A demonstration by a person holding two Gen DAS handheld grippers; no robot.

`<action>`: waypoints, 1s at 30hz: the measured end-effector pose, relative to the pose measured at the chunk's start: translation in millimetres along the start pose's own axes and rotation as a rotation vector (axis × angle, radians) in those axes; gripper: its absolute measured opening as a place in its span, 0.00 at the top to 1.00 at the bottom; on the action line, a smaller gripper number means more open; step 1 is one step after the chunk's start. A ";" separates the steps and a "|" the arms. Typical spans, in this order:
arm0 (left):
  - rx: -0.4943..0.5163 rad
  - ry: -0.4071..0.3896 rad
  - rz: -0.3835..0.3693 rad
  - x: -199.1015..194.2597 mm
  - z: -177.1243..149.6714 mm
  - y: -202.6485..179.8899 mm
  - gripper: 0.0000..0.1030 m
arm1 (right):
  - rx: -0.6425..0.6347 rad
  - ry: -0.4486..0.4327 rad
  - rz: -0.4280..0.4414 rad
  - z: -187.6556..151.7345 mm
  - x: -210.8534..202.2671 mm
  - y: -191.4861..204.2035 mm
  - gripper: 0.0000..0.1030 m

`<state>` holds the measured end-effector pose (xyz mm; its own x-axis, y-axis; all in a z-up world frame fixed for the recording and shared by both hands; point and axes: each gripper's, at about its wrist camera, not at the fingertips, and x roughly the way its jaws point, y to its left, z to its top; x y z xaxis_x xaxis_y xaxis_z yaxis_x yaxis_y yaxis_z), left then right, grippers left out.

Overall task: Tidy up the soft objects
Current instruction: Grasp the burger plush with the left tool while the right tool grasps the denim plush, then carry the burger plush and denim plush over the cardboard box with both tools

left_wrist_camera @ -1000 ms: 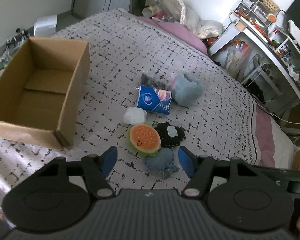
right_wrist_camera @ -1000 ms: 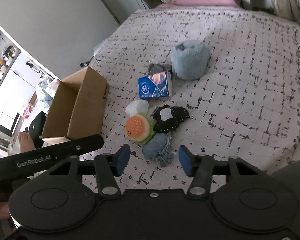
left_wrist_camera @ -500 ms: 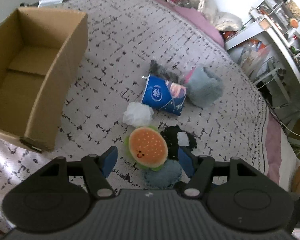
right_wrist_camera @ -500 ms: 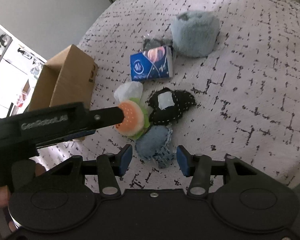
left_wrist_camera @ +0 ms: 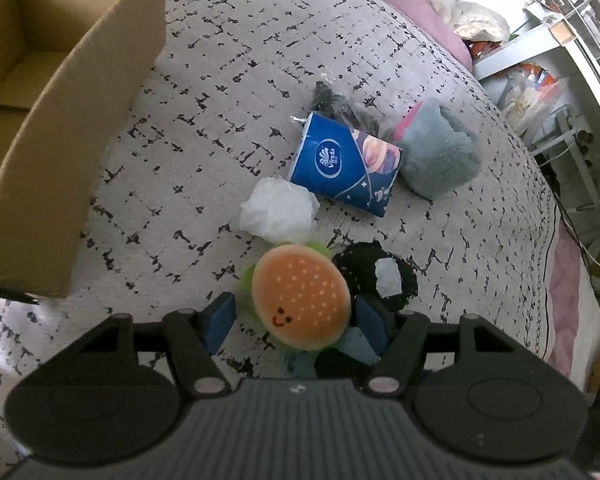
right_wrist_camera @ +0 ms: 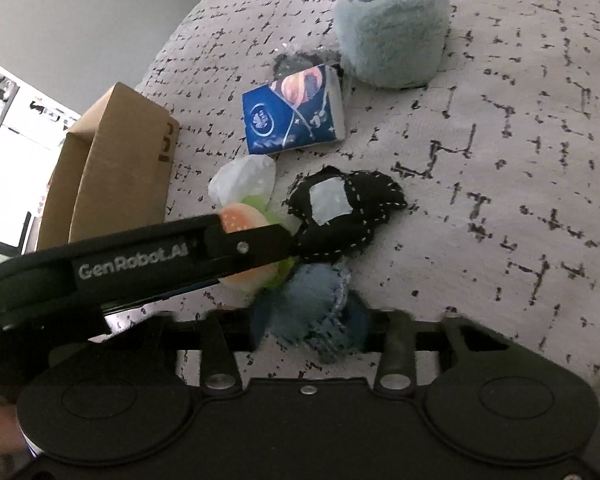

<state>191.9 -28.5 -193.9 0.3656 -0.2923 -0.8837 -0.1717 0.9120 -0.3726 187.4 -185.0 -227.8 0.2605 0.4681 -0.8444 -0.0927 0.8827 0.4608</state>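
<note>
Right wrist view: burger plush (right_wrist_camera: 242, 220) half behind left hand-held gripper (right_wrist_camera: 260, 246).

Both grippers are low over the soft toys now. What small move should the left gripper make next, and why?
Probably close the left gripper on the burger plush: its open fingers already sit on either side of the plush, and the cardboard box stands open nearby.

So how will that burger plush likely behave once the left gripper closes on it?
The burger plush looks stuffed and fuzzy, so it should squash and grip well. Probably light. Lying flat, it seems unlikely to roll. The left gripper straddles it, jaws open.
</note>
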 end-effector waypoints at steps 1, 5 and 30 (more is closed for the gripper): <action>-0.008 0.002 -0.005 1.3 0.3 0.4 0.49 | 0.004 0.004 0.010 0.0 1.6 -0.8 0.73; -0.021 -0.007 -0.009 1.0 0.3 1.5 0.58 | 0.015 -0.011 0.027 0.7 0.9 -3.2 0.78; 0.026 -0.171 0.024 -85.5 -7.7 -6.3 0.61 | -0.010 -0.217 0.064 -17.0 -55.4 -0.7 0.80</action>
<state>154.7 -11.5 -118.2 0.5127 -0.2194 -0.8300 -0.1590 0.9258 -0.3429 156.8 -210.8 -186.0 0.4545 0.5042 -0.7343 -0.1250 0.8523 0.5078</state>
